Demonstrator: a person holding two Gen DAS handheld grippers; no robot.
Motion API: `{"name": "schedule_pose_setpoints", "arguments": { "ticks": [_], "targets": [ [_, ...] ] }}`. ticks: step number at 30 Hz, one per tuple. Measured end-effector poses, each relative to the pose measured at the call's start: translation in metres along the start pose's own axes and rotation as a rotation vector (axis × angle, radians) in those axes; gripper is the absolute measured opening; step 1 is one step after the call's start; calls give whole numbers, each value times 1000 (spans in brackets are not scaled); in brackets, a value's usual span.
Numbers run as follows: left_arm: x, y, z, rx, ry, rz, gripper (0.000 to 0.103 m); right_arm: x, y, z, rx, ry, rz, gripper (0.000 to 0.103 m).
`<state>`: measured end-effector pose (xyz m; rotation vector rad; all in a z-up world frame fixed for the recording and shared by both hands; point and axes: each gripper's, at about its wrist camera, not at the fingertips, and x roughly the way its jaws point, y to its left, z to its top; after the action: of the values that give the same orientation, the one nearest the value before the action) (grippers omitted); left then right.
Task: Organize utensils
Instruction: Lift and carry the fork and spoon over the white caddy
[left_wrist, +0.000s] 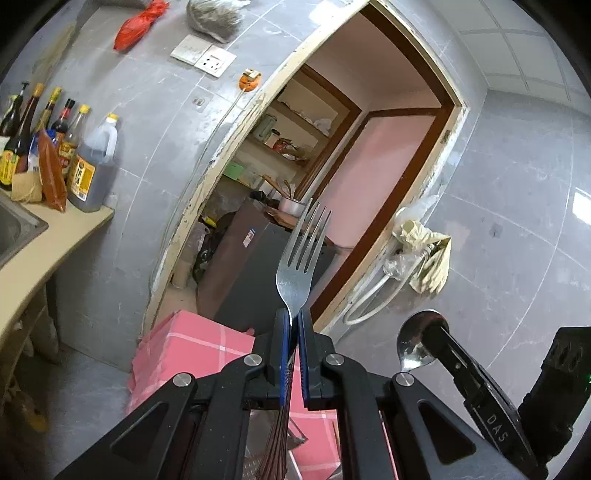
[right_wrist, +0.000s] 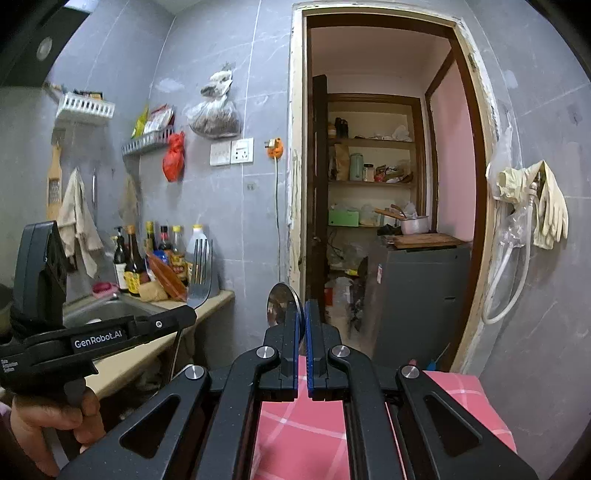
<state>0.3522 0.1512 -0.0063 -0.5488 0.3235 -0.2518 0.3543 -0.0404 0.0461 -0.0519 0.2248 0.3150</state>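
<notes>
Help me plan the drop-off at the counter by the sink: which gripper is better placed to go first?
Probably left: the left gripper, shut on the fork, is on the counter side; the right gripper holds the spoon farther away.

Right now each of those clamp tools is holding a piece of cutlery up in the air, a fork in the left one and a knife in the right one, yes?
Not quite: the right gripper holds a spoon, not a knife, as the right wrist view shows. The left gripper does hold a fork.
</notes>
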Motion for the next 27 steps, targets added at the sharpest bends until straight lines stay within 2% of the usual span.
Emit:
{"name": "schedule_pose_setpoints", "arguments": {
  "ticks": [7, 14, 27],
  "targets": [
    [10, 14, -12, 11, -7, 15, 5, 12, 21, -14, -80, 17, -24, 3],
    [6, 17, -23, 57, -17, 28, 5, 10, 36, -27, -158, 37, -13, 3],
    [-19, 9, -40, 144, 13, 35, 6, 0, 39, -39, -158, 70, 25, 4]
  ]
}}
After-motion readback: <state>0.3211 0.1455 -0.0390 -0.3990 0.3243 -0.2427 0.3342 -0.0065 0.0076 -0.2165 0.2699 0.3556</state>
